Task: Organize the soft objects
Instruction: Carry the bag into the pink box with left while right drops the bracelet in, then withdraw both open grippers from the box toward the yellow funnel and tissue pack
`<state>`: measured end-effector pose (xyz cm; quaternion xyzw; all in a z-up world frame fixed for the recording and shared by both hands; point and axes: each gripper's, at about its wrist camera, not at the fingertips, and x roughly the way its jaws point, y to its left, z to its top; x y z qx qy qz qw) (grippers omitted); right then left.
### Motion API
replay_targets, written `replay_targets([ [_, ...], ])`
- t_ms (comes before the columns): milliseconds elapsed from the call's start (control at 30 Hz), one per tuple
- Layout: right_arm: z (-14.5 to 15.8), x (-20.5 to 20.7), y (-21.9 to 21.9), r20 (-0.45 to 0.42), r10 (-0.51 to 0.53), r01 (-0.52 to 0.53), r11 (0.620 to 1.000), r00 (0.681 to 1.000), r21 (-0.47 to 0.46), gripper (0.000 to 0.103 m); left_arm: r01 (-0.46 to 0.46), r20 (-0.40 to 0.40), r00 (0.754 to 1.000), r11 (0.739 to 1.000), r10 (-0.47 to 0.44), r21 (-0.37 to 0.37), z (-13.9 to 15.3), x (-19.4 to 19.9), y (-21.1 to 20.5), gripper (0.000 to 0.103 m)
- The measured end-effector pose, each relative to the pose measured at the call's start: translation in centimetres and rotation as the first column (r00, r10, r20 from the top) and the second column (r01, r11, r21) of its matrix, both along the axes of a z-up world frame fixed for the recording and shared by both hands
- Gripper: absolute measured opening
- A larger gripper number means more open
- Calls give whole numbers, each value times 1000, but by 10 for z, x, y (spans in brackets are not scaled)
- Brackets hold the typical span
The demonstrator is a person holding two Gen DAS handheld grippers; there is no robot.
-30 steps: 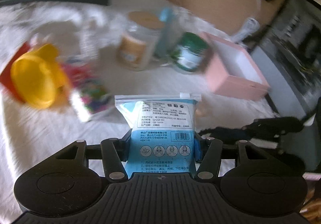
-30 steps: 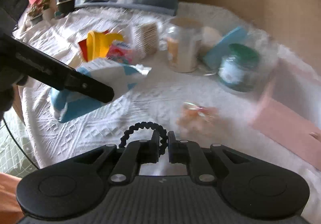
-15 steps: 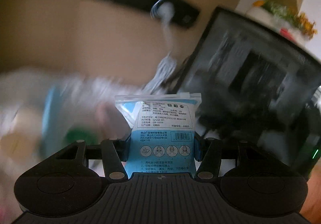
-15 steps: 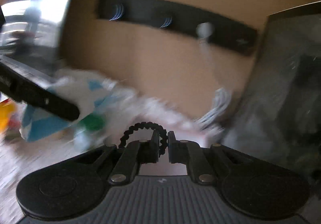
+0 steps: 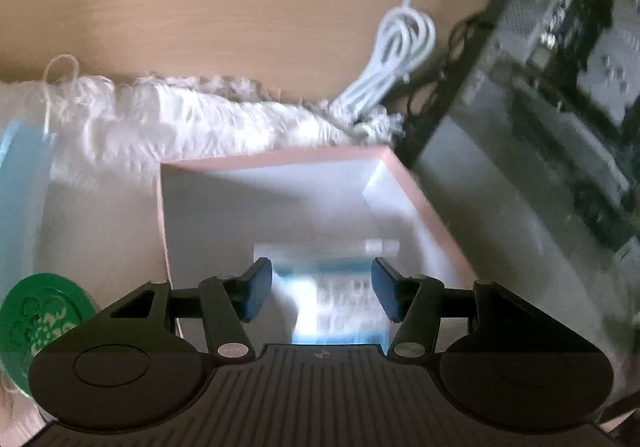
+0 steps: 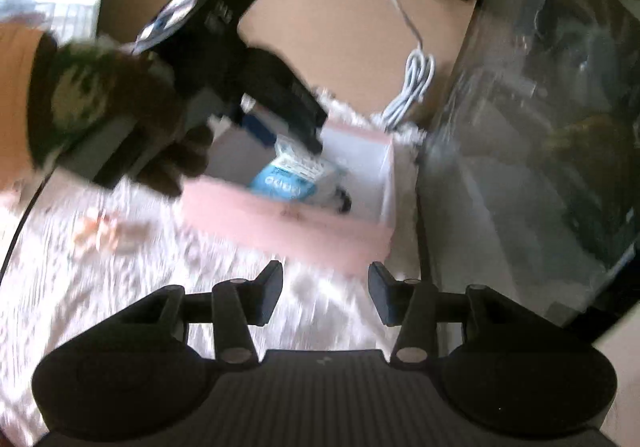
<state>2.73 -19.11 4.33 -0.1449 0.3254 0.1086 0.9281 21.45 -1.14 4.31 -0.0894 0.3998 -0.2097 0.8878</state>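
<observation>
My left gripper (image 5: 322,289) is open above the pink box (image 5: 276,161), and the blue-and-white mask packet (image 5: 340,301) lies loose inside it, below the spread fingers. In the right wrist view the left gripper (image 6: 280,135) hangs over the pink box (image 6: 280,219) with the mask packet (image 6: 296,175) resting on the box floor. My right gripper (image 6: 324,293) is open and empty, low over the white cloth just in front of the box. The black coiled hair tie it held earlier is not clearly seen.
A green-lidded jar (image 5: 40,317) and a light blue item (image 5: 20,187) stand left of the box. A white coiled cable (image 6: 412,87) hangs by the wooden headboard. A dark glass cabinet (image 6: 540,107) borders the right. A small orange wrapped item (image 6: 98,231) lies on the cloth.
Both grippers swung right to the pink box. The left one opened and let the mask packet drop into the box. The right one opened; the black hair tie is no longer between its fingers.
</observation>
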Motion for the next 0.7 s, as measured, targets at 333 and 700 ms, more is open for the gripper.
replay_targets([
  [333, -1, 6, 24, -8, 33, -32, 994, 999, 106, 51, -111, 206, 972, 993, 118, -45, 43, -114, 77, 60],
  [700, -8, 17, 102, -68, 204, -194, 972, 977, 132, 52, -565, 216, 811, 824, 544, 47, 20, -255, 210, 60],
])
